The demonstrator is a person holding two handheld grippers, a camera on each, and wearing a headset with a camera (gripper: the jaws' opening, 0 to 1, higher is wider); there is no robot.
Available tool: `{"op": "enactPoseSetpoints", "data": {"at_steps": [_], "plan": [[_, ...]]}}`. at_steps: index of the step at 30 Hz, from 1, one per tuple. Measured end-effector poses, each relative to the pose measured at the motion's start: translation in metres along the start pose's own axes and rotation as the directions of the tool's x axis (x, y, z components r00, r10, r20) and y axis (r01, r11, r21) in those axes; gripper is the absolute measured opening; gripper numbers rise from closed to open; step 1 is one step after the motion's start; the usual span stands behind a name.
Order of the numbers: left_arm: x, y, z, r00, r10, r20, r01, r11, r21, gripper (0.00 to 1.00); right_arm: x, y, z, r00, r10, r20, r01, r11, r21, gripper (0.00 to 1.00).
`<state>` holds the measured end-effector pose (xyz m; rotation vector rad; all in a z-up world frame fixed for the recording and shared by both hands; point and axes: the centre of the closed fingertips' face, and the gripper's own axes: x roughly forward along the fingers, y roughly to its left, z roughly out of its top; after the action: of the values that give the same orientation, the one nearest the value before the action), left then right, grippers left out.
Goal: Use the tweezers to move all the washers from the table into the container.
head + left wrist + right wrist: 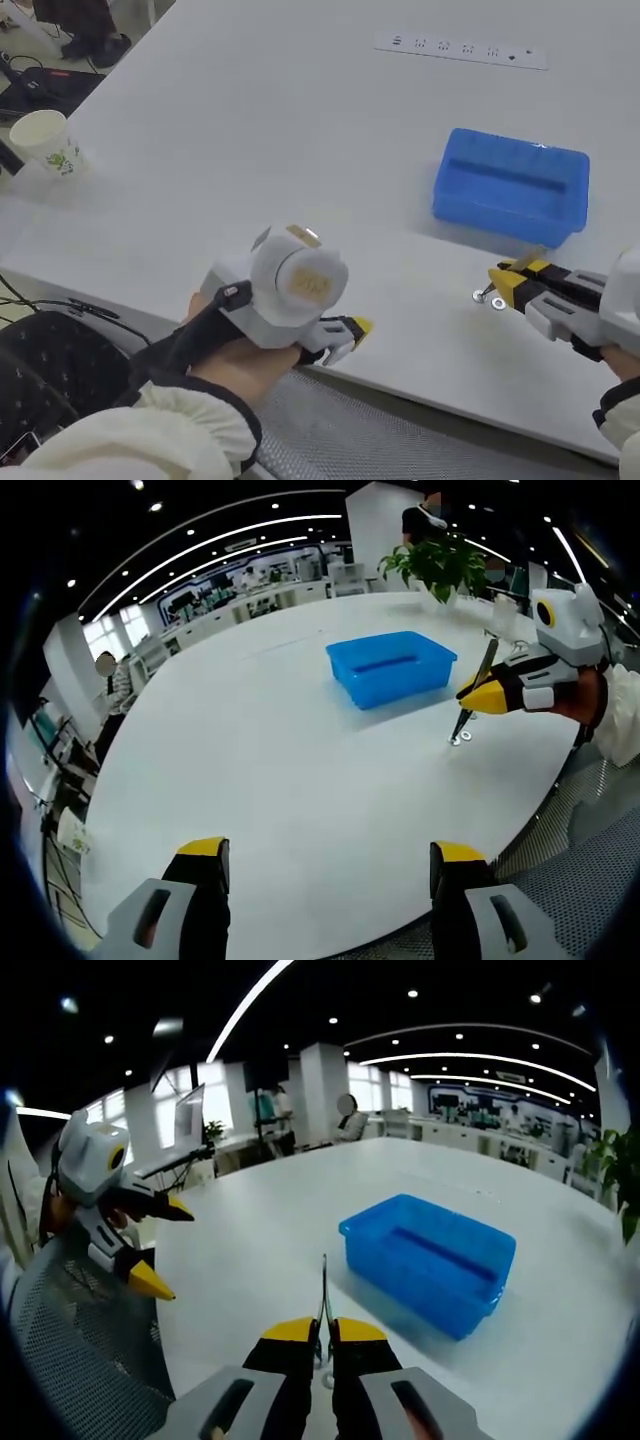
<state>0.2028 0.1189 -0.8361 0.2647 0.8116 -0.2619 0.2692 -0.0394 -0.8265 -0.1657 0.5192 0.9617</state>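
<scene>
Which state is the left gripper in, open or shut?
Open: the left gripper shows its yellow-tipped jaws wide apart in its own view, nothing between them.

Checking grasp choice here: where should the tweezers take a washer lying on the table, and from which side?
Probably its rim: one tweezers tip through the hole, one outside, coming steeply from above, since the washer lies flat on the table.

Blue container [511, 186], white table [250, 130], silver washers [458, 740]

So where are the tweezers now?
Head view, lower right: tweezers clamped in the right hand-held gripper, tips at the washers, near side of the blue container.
</scene>
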Motion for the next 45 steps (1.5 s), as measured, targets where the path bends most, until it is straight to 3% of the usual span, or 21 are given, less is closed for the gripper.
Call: {"op": "enactPoseSetpoints", "data": {"at_steps": [19, 30, 34, 45], "plan": [[0.0, 0.0, 0.001, 1.0, 0.003, 0.005, -0.003, 1.0, -0.007, 0.84, -0.006, 0.0, 0.009, 0.9999, 0.011, 0.003, -0.011, 0.999, 0.04, 0.01], [-0.001, 0.0, 0.002, 0.9999, 0.002, 0.014, -0.002, 1.0, -0.007, 0.84, -0.017, -0.002, 0.024, 0.9999, 0.0, 0.012, -0.001, 0.999, 0.044, 0.01], [-0.003, -0.003, 0.008, 0.9989, -0.016, 0.043, 0.017, 1.0, -0.017, 0.86, -0.021, -0.003, 0.031, 0.9998, -0.005, 0.018, 0.004, 0.999, 0.036, 0.01], [-0.005, -0.004, 0.011, 0.9977, -0.016, 0.065, 0.017, 1.0, -0.022, 0.86, -0.03, -0.007, 0.049, 0.9988, -0.011, 0.047, 0.01, 1.0, 0.024, 0.01]]}}
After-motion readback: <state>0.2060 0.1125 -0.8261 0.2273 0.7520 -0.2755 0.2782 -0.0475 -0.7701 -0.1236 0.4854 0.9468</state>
